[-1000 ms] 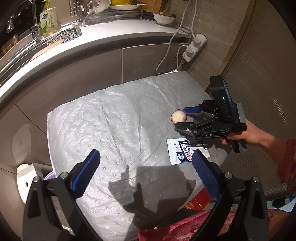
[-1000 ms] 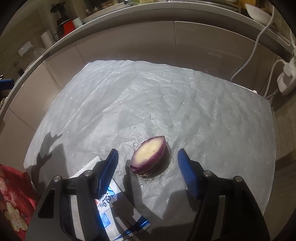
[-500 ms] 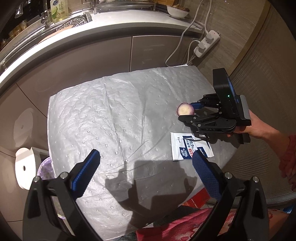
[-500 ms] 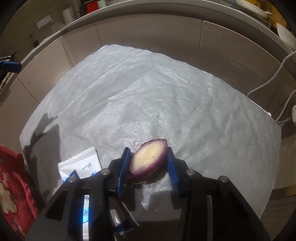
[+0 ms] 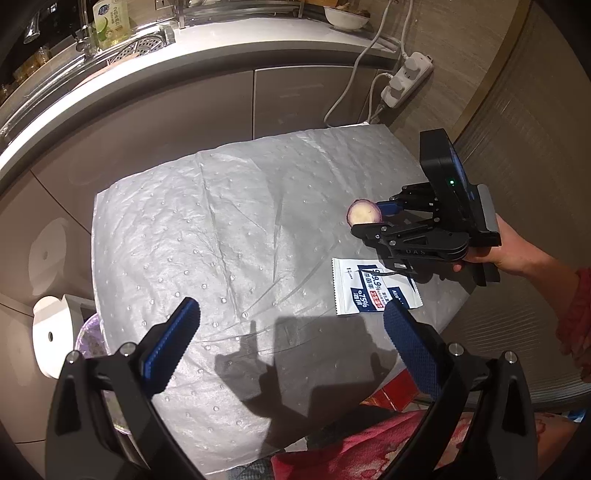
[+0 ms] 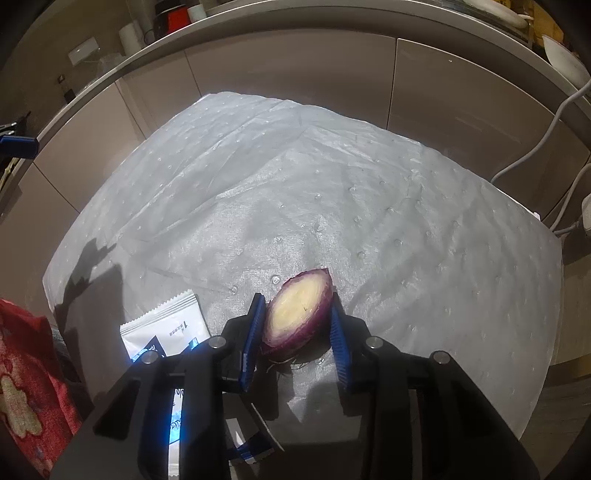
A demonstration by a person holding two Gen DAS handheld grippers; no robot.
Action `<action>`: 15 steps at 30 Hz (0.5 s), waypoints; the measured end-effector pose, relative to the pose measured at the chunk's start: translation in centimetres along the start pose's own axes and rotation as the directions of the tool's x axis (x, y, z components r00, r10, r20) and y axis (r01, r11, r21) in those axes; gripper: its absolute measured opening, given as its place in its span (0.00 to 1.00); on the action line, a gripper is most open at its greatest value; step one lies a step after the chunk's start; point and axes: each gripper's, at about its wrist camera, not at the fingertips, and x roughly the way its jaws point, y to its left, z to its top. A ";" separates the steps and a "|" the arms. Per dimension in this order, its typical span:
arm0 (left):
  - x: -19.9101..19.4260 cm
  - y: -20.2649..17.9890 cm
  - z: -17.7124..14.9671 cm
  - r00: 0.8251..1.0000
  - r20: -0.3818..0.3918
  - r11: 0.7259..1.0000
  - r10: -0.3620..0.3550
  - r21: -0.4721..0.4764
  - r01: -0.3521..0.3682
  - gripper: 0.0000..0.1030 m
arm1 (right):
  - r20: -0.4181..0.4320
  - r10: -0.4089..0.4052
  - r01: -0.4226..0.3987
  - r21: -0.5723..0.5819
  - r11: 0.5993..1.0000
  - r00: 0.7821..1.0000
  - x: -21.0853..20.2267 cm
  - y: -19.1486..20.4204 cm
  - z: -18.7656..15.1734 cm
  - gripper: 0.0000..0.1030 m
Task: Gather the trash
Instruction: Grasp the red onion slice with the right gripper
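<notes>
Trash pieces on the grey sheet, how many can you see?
2. The purple onion piece sits between the right gripper pads, near the sheet's right side. The white and blue wipe packet lies flat just beside it. More could be hidden under the grippers.

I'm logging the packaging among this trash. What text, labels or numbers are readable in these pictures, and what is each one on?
"99.9%" on the white and blue wipe sachet.
"75%" on the same sachet.
"1" near the sachet's top edge; the print beside it is too small.
"UAS" on the right gripper body, faint.
Green-labelled bottle by the sink: label too blurred to read.
</notes>
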 end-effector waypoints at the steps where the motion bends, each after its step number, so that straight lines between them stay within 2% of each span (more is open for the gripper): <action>1: 0.1 -0.2 0.0 1.000 -0.002 1.000 -0.010 0.002 0.010 0.93 | 0.001 0.010 -0.010 0.021 1.000 1.000 -0.1 -0.2 0.0 0.32; 6: 1.7 -2.0 0.1 0.992 -0.033 0.991 -0.122 0.053 0.124 0.93 | 0.060 0.039 -0.047 0.145 0.988 0.997 -2.0 -1.8 -0.5 0.32; 10: 4.8 -4.5 0.3 0.977 -0.088 0.972 -0.194 0.114 0.204 0.93 | 0.104 0.003 -0.024 0.204 0.979 0.995 -4.6 -2.7 -1.0 0.32; 15: 9.0 -7.8 0.1 0.982 -0.101 0.947 -0.159 0.265 0.181 0.92 | 0.150 -0.034 -0.009 0.278 0.961 0.988 -7.6 -3.5 -2.0 0.32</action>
